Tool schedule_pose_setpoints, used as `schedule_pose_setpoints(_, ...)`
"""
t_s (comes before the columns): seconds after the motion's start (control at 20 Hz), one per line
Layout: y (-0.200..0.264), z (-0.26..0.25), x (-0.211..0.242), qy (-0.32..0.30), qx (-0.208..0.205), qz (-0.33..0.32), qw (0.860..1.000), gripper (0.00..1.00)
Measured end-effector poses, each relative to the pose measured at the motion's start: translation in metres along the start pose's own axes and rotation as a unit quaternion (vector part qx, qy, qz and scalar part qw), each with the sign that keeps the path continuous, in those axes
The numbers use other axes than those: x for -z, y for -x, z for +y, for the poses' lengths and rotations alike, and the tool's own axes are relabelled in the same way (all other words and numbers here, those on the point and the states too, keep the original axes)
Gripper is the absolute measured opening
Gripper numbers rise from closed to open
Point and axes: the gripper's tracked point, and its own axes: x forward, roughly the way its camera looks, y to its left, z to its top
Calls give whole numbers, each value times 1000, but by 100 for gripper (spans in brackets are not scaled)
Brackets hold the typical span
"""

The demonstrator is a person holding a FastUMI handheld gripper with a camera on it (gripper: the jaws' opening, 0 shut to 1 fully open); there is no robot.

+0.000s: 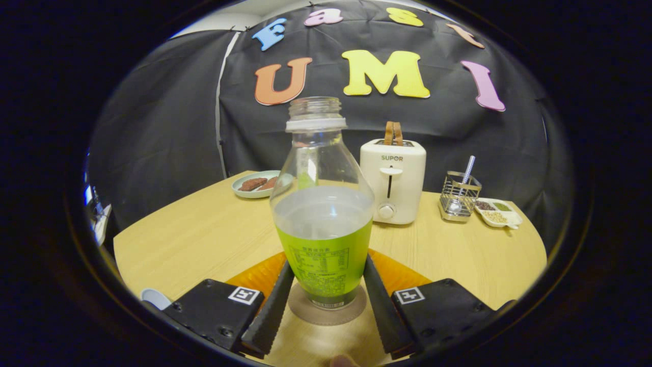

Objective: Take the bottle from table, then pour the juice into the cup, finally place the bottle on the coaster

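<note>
The gripper's [324, 300] ribbed fingers [269, 312] flank the bottle [323, 224], touching its label though whether they press is unclear. It stands upright on the brown coaster [327, 312], likely about to be released (toaster [392, 181] at one o'clock beyond).

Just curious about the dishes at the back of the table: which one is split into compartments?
The white dish beside the wire rack, right of the toaster; its sections hold different grains. The round plate left of the bottle is undivided.
</note>
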Motion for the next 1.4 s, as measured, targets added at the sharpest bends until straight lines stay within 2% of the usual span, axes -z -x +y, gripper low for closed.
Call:
schedule_pose_setpoints(0.25, -1, 6, 3, 6, -4, -1, 1000, 83)
schedule_pose_setpoints(0.4, 0, 7, 4, 1, -4, -2, 1000, 97)
schedule_pose_setpoints(0.75, 28, 5, 4, -14, 1, -20, 1000, 98)
schedule_pose_setpoints(1.05, 99, -1, -1, -43, 19, -62, 997, 99)
schedule_pose_setpoints(1.3, 199, -24, -10, -41, 107, -125, 986, 99)
schedule_pose_setpoints(1.4, 234, -24, -9, -37, 124, -143, 981, 99)
